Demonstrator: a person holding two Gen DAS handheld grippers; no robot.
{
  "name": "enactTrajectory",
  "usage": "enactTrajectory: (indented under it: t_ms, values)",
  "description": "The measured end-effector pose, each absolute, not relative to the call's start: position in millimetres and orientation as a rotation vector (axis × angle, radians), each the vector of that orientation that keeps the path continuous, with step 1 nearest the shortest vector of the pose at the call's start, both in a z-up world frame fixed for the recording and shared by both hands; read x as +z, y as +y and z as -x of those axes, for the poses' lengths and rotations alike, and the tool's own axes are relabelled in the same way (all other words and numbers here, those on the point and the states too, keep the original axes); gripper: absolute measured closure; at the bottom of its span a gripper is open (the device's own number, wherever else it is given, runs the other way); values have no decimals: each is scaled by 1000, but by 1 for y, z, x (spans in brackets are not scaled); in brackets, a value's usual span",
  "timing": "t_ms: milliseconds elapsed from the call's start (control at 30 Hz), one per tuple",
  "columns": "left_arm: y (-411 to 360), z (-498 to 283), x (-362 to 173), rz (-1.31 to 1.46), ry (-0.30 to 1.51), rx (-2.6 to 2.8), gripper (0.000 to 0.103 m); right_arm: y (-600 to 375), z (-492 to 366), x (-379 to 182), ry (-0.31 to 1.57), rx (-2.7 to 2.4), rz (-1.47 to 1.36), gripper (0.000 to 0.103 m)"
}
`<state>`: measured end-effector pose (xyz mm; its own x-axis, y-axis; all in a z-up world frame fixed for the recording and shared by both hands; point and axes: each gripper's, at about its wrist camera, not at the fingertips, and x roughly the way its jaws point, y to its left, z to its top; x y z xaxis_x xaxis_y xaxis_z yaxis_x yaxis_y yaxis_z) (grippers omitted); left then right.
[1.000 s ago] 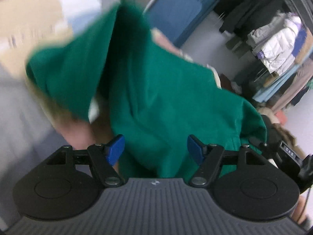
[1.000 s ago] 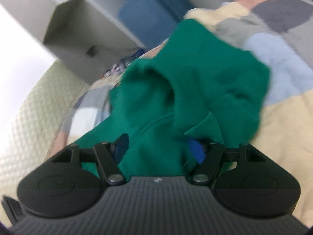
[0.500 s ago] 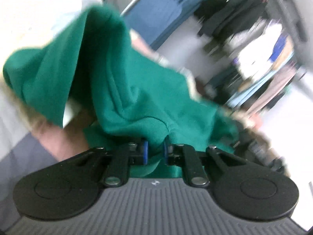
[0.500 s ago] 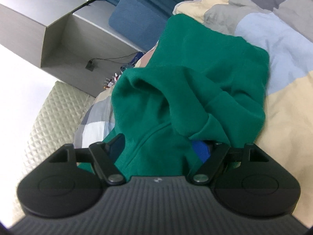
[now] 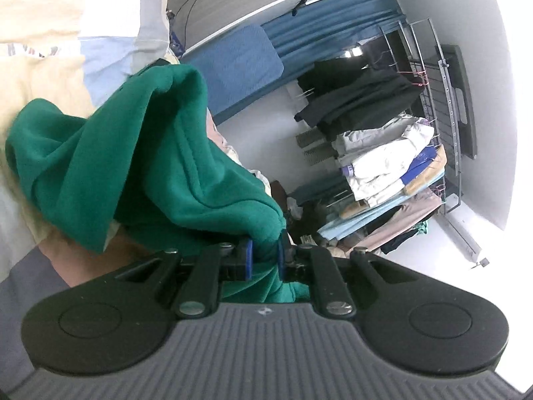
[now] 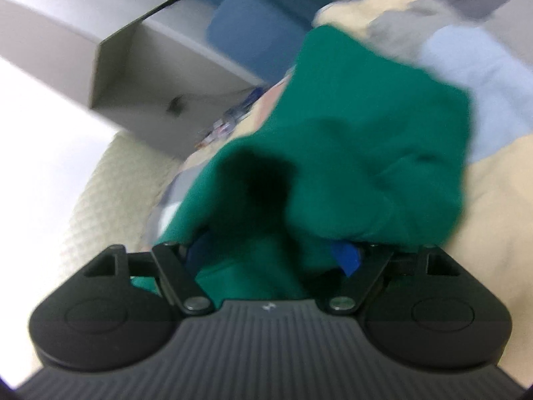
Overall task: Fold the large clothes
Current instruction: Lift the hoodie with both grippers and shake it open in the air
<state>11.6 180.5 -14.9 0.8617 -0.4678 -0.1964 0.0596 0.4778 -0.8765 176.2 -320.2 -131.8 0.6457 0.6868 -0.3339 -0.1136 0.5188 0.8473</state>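
Note:
A large green fleece garment (image 5: 160,166) lies bunched on a patchwork quilt (image 5: 40,83). My left gripper (image 5: 265,258) is shut on a fold of it, and the cloth rises in a peak from the blue pads (image 5: 246,257). In the blurred right wrist view the same green garment (image 6: 366,133) drapes over and between the fingers of my right gripper (image 6: 271,255). Its jaws are opening and stand wide. The right blue pad (image 6: 344,256) shows bare below the cloth, while the left pad is in shadow.
A rack of hanging clothes (image 5: 383,166) stands to the right of the bed, past a blue cushion (image 5: 233,66) and a blue curtain (image 5: 333,26). A grey shelf unit (image 6: 150,66) and a cream quilted headboard (image 6: 110,200) are at the left. The quilt (image 6: 499,216) spreads rightward.
My left gripper went from wide open to shut on a fold of the green garment and rose with it. My right gripper's jaws widened a little and its view turned blurry.

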Motion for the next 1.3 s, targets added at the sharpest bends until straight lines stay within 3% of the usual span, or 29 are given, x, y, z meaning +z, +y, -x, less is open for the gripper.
enactTrajectory:
  t_ms: [333,367,467,500,767,933,1000,1067,1100,1133,1167,1200,1300]
  values:
    - [153,-41,-32,946,560,-258,83,-293,-201,-153,720,558,-834,16]
    - [153,-44,-35,950,573,-257,77,-289,-205,-156,714,576,-837,15]
    - [159,-46,-42,989,576,-254,38,-288,-213,-158,669,663,-877,15]
    - [162,-44,-45,1009,570,-262,35,-291,-212,-157,648,696,-912,15]
    - [171,-61,-61,1080,572,-261,28,-303,-192,-128,431,892,-1054,15]
    - [169,-82,-77,1068,597,-247,26,-288,-196,-134,545,794,-946,17]
    - [166,-92,-83,1050,613,-240,27,-279,-198,-140,617,734,-869,20]
    - [160,-103,-89,1020,642,-240,27,-267,-201,-145,655,687,-790,34]
    - [156,-106,-91,1000,654,-233,38,-262,-202,-147,687,658,-742,41]
    - [152,-108,-91,971,666,-230,49,-258,-201,-148,709,627,-693,59]
    - [148,-108,-90,940,671,-223,70,-257,-202,-148,714,597,-653,71]
    - [146,-107,-87,918,667,-210,80,-257,-201,-147,706,581,-637,74]
    - [143,-91,-72,888,587,-259,93,-262,-192,-129,634,575,-609,81]
